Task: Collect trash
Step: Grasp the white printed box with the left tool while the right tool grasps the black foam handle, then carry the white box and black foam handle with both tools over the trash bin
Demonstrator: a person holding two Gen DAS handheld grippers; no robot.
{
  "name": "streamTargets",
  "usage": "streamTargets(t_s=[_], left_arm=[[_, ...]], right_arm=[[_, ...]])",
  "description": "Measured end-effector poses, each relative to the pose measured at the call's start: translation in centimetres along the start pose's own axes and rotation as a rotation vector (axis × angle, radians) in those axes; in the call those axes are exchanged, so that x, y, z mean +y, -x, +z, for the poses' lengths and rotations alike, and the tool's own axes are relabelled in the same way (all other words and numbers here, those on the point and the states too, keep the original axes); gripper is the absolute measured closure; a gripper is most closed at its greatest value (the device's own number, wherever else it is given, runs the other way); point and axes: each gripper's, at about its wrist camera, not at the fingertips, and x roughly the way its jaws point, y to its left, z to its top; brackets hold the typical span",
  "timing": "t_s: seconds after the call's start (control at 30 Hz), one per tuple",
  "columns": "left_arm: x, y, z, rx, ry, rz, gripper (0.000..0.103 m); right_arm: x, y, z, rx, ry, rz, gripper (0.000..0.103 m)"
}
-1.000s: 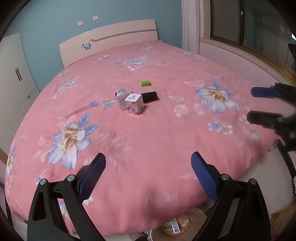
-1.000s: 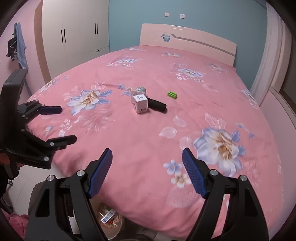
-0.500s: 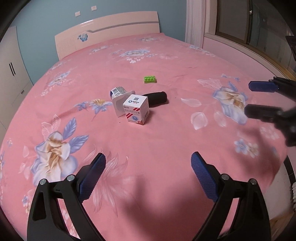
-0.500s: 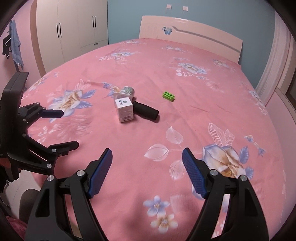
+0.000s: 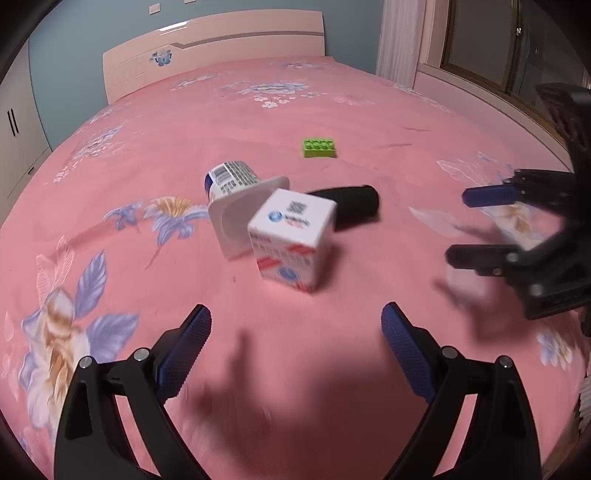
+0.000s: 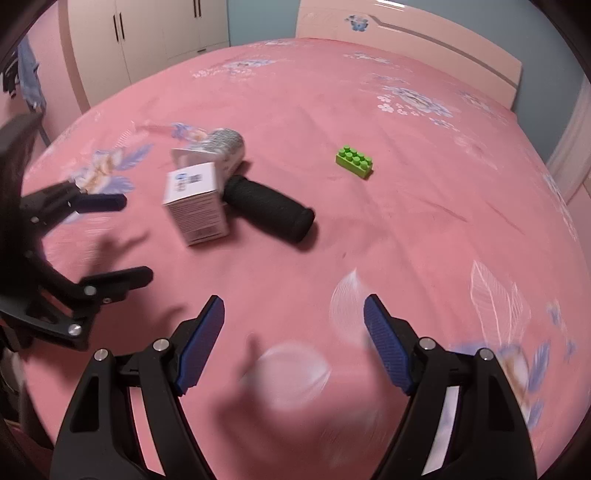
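Note:
A small white carton (image 5: 291,240) (image 6: 195,203) stands on the pink floral bed. Behind it lies a white plastic cup on its side (image 5: 240,199) (image 6: 218,149), and beside it a black foam cylinder (image 5: 351,205) (image 6: 269,212). A green toy brick (image 5: 319,147) (image 6: 354,160) lies farther back. My left gripper (image 5: 295,328) (image 6: 122,240) is open and empty just in front of the carton. My right gripper (image 6: 293,321) (image 5: 469,225) is open and empty, to the right of the carton and cylinder.
The pink bedspread (image 5: 147,129) fills both views. A headboard (image 5: 214,48) stands at the far end, a white wardrobe (image 6: 155,33) on the left side, and a window with a curtain (image 5: 399,37) on the right.
Both grippers have moved forward over the bed toward the objects. The carton, cup and cylinder now look much larger and closer. Both stay open.

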Motion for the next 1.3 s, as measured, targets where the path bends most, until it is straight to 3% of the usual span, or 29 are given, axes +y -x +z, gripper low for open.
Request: streamTargets(t_s=[0.37,0.4,0.5,0.57,0.67,0.97,1.3], left_arm=[[1.3,-3.6,2.4,-0.013,-0.005,-0.046,0.009],[1.5,-3.9,2.5,-0.013,-0.001,-0.052,0.010],[2.0,-4.8,2.9,0.013,0.011,-0.086,0.028],[2.1,-5.3,2.9,0.037,0.015,-0.125,0.045],[1.9,-5.8,3.0,0.046,0.002,-0.139,0.056],[1.2,-4.5,2.4,0.039,0.007,-0.143,0.057],[-0.3,1.8,1.5,-0.005,-0.045,-0.082,0.057]], right_arm=[[1.3,-6.7,4.3,0.041,0.266,0.014,0.026],[1.5,-7.1,4.6,0.040,0.287,0.018,0.026],[1.6,-8.3,5.7,0.044,0.332,0.054,0.031],[1.4,-8.8,6.3,0.062,0.311,0.097,0.039],[1.0,-9.6,7.0,0.081,0.264,0.155,0.056],[0.1,-7.9,5.8,0.070,0.135,0.149,0.064],[1.4,-2.0,4.2,0.052,0.066,0.085,0.066]])
